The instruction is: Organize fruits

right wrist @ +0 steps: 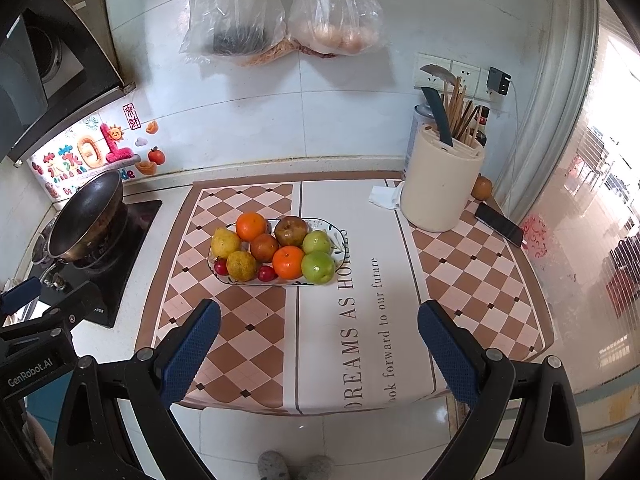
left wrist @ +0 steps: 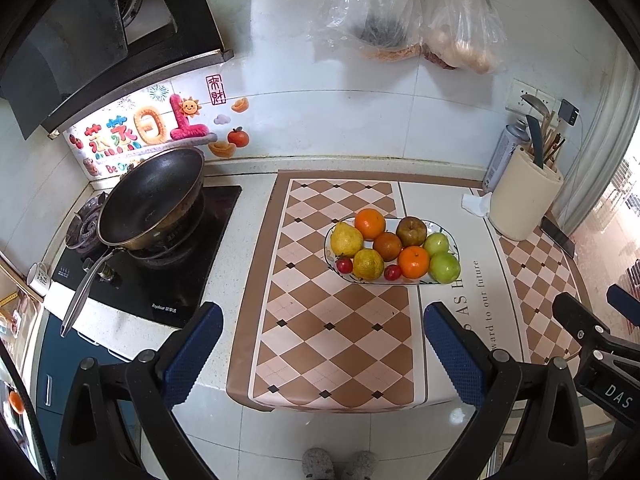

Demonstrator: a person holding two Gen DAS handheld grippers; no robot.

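- The fruit plate (left wrist: 451,236) is sitting on the checkered mat (left wrist: 320,340), about mid-counter, and it's packed: two oranges, one at the back (left wrist: 369,223) and one near the front (left wrist: 413,262), a yellow pear (left wrist: 346,239) on the left, and two green apples (left wrist: 445,267) crowding the right end.
- There's also a brownish apple (left wrist: 410,231) at the back, a dark reddish-orange fruit (left wrist: 387,246) in the middle, a yellow-green citrus (left wrist: 368,265) up front, and two little red fruits (left wrist: 344,265) tucked along the front edge.
- The left gripper (left wrist: 320,344) is hanging over the near part of the mat, well short of the plate, fingers spread wide with nothing between them.
- The right gripper (right wrist: 318,344) is doing the same over the mat's white lettered panel, also gaping and empty.
- Further out, a wok (left wrist: 152,200) is sitting on the stove at left, a cream utensil holder (right wrist: 442,184) is standing back right with a phone (right wrist: 499,224) lying beside it, and two plastic bags (right wrist: 280,8) are hanging on the tiled wall.
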